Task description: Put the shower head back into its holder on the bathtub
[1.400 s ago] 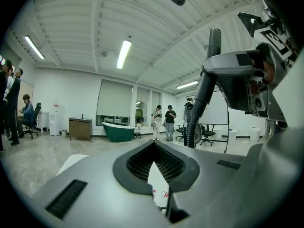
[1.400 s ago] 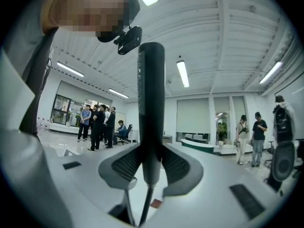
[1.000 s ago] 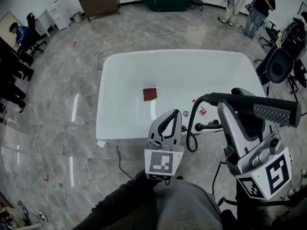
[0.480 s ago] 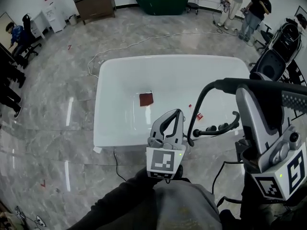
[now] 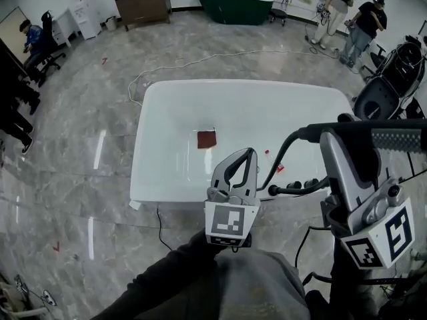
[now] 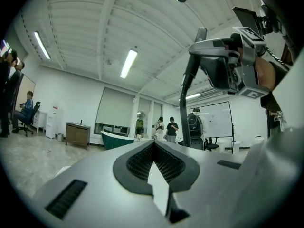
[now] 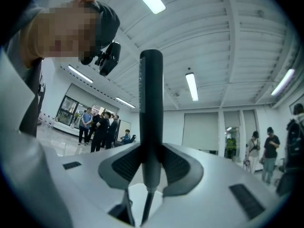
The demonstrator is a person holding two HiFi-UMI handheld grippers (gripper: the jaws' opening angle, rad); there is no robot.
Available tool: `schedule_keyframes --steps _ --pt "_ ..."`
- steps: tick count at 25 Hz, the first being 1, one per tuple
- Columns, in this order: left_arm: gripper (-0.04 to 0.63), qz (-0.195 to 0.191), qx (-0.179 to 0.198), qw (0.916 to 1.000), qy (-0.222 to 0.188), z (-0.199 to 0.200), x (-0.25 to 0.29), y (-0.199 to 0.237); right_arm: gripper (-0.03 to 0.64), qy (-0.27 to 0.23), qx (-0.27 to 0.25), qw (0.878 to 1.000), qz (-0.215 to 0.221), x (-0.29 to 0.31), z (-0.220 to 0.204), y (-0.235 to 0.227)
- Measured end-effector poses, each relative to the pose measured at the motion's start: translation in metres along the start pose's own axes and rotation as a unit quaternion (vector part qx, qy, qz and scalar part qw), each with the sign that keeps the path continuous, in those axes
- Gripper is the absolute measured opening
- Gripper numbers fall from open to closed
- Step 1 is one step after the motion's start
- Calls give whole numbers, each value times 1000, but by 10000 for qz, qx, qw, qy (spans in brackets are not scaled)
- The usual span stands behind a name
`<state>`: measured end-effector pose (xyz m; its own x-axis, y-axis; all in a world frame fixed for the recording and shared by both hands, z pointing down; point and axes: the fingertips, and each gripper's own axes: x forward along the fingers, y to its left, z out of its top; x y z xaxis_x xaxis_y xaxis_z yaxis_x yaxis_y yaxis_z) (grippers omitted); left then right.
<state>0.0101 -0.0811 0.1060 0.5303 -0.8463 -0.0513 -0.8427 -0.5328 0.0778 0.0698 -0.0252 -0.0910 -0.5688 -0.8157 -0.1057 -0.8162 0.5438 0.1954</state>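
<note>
The black shower head (image 5: pixel 373 136) lies level in the air right of the white bathtub (image 5: pixel 153 179), with my right gripper (image 5: pixel 341 133) shut on its handle. Its hose (image 5: pixel 277 162) hangs down to the black tap and holder (image 5: pixel 293 189) on the tub's near rim. In the right gripper view the handle (image 7: pixel 151 103) stands between the pads. My left gripper (image 5: pixel 245 155) hovers over the near rim, left of the holder, shut and holding nothing. The left gripper view shows its pads (image 6: pixel 142 161) meeting, and the shower head (image 6: pixel 209 46) high on the right.
A dark red square (image 5: pixel 207 139) and small red bits (image 5: pixel 280 169) lie in the tub. A white cable (image 5: pixel 200 59) runs over the marble floor behind it. Black chairs (image 5: pixel 377 95) stand at the right. A green tub (image 5: pixel 233 2), a cabinet (image 5: pixel 141 2) and people (image 5: pixel 363 22) are at the back.
My right gripper has lifted the shower head a little, closer to the head camera, and the hose hangs longer. The left gripper has risen slightly and stays shut.
</note>
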Motion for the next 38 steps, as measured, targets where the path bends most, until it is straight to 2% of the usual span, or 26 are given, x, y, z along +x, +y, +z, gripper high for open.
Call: schedule_keyframes --steps 4,8,12,22,32,38 --pt "3 24 39 9997 242 -10 7 -5 140 344 454 9984 -65 -6 -44 -12" --pt "3 -24 31 9994 338 -26 -3 0 140 467 668 9965 -206 -12 -77 0" --pt "3 -42 -1 9990 448 -38 -1 -1 140 495 785 9954 -247 -14 -89 -3" --pt "3 7 -41 9985 554 -34 5 -3 141 679 998 9924 -235 -15 -114 -10" --pt "3 -40 -115 9971 746 -62 9 -9 140 965 1166 9881 -281 -28 -161 -7" --pt "3 -12 -153 9966 810 -67 8 -7 140 1097 1054 9879 -306 -28 -173 -7"
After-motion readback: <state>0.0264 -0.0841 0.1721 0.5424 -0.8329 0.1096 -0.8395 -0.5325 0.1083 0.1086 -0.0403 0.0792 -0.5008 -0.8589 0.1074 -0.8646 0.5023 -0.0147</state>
